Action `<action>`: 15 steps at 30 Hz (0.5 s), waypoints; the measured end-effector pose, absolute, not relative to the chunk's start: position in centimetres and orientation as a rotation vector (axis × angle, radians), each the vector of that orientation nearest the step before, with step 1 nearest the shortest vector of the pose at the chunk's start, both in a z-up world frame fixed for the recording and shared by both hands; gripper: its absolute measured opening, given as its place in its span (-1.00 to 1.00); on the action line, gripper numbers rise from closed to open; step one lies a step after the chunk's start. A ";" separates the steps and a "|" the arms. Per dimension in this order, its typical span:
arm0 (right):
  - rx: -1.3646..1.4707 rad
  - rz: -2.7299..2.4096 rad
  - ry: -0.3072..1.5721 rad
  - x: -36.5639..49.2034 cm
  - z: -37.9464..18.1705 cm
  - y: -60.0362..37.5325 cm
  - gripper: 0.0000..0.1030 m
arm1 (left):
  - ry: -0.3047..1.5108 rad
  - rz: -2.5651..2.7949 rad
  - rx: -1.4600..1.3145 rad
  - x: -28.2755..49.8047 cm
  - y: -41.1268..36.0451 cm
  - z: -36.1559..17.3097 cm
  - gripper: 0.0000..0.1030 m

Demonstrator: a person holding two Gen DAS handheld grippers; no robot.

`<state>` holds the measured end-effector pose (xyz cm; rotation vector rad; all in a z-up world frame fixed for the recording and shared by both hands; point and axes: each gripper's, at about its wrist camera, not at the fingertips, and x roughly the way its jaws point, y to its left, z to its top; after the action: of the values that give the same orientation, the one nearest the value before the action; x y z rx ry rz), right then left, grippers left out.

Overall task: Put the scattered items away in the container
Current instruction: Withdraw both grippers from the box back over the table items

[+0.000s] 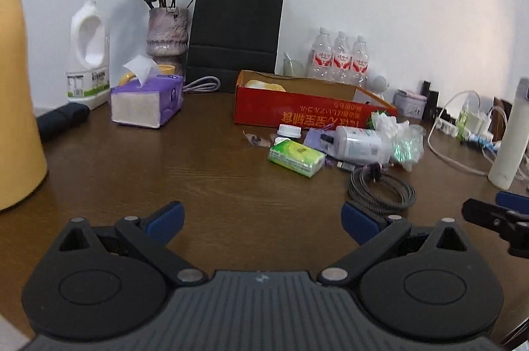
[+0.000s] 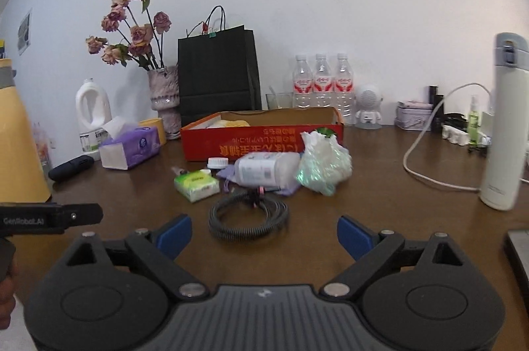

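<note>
The left gripper, seen side-on at the edge of the right wrist view, carries the pale lettering "GenRobot.AI". The red cardboard box bears yellow Chinese characters printed upside down, not legible. Three water bottles have red-and-white labels, too small to read.

A red cardboard box with yellow upside-down lettering stood open on the brown table, something yellowish inside. Just in front of it lay the scattered items: a green tissue pack lying flat, a white bottle on its side over a purple sachet, a white cap close to the box wall, a crumpled clear plastic bag touching the box, and a coiled black cable nearest the camera.
</note>
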<state>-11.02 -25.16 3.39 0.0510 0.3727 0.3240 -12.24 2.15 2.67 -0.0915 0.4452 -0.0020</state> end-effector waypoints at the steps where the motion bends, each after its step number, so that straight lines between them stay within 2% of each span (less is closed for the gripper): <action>1: 0.068 0.328 0.372 -11.5 3.3 -25.4 0.84 | 0.438 -0.009 -0.088 -12.6 2.0 2.8 1.00; 15: 0.086 0.332 0.468 -9.4 1.6 -25.4 0.84 | 0.509 -0.032 -0.074 -9.9 1.0 1.6 1.00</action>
<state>-9.39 -25.40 1.56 0.0856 0.4684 0.3319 -9.87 1.03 1.65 -0.0741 0.5092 -0.0319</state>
